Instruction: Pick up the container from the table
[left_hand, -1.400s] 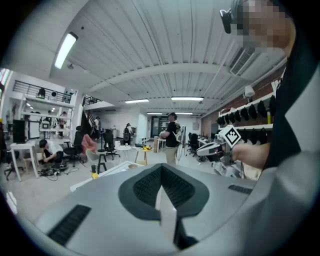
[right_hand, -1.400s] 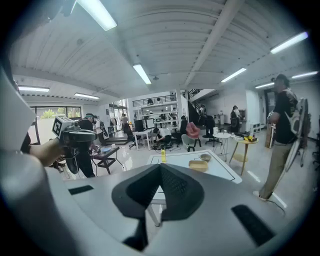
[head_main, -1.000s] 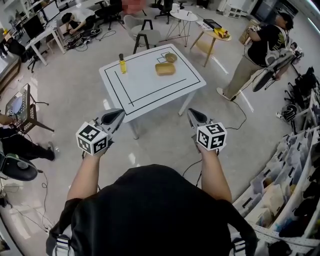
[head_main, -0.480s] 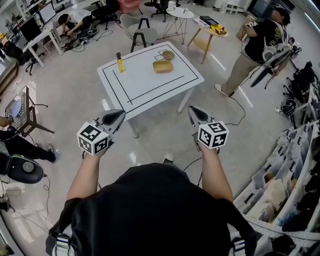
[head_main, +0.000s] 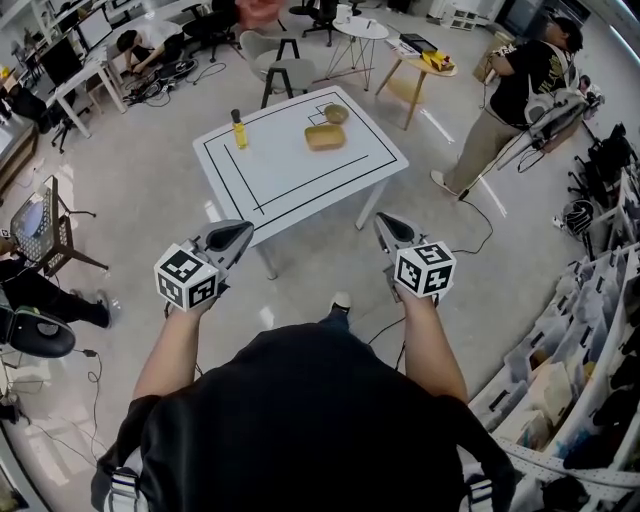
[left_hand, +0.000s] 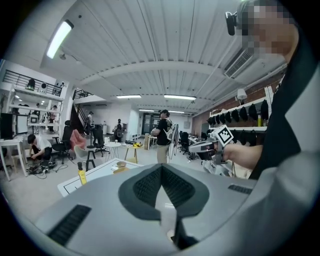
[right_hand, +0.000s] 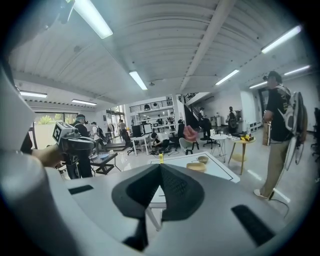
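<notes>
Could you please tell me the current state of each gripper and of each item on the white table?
left gripper, shut, empty, held short of the table.
right gripper, shut, empty, held short of the table.
container, resting on the table, not gripped.
bottle, standing upright on the table, dark cap on.
bowl, right way up on the table, untouched.

No lettering, brand or number can be read. Only black-and-white square marker patterns are shown on the left gripper's cube (head_main: 187, 277) and the right gripper's cube (head_main: 424, 270). The bottle (head_main: 239, 130) is too small for print to be read.
</notes>
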